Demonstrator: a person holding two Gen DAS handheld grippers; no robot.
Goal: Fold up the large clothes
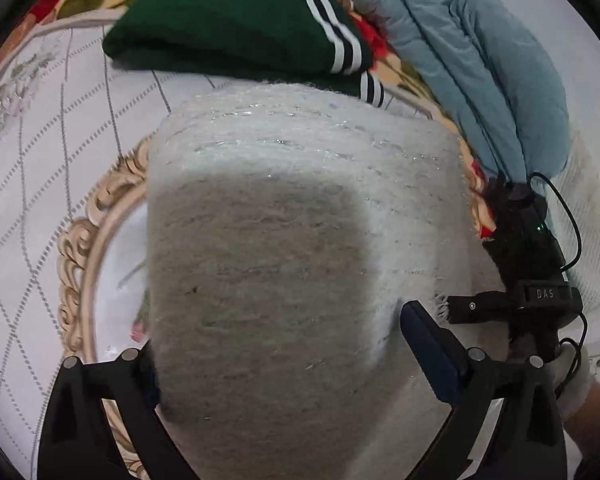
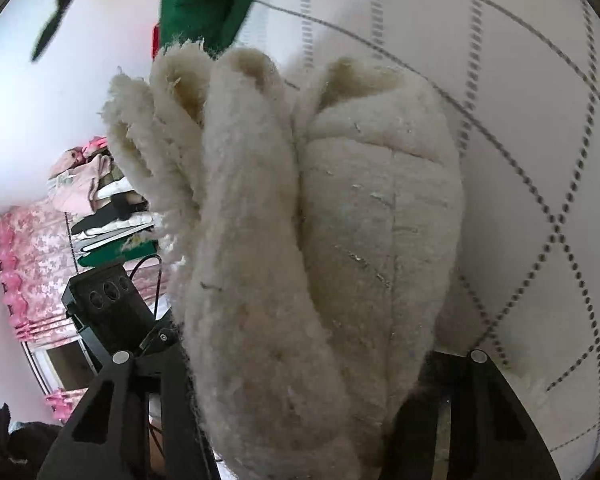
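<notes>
- At the near edge of the left wrist view, the left gripper (image 1: 276, 364) stands wide apart, its blue-padded fingers (image 1: 430, 356) straddling a folded cream fuzzy sweater (image 1: 300, 220); whether they press it cannot be told.
- Under the sweater lies a white quilted bedspread (image 1: 52, 152).
- At the sweater's right edge is the right gripper (image 1: 456, 306).
- Beyond, a folded green garment with white stripes (image 1: 236, 28) and light-blue clothes (image 1: 480, 60).
- In the right wrist view, the right gripper (image 2: 300, 400) is spread about the bunched sweater (image 2: 320, 220), whose thick folds fill the gap.
- Farther off, stacked clothes (image 2: 104, 200).
</notes>
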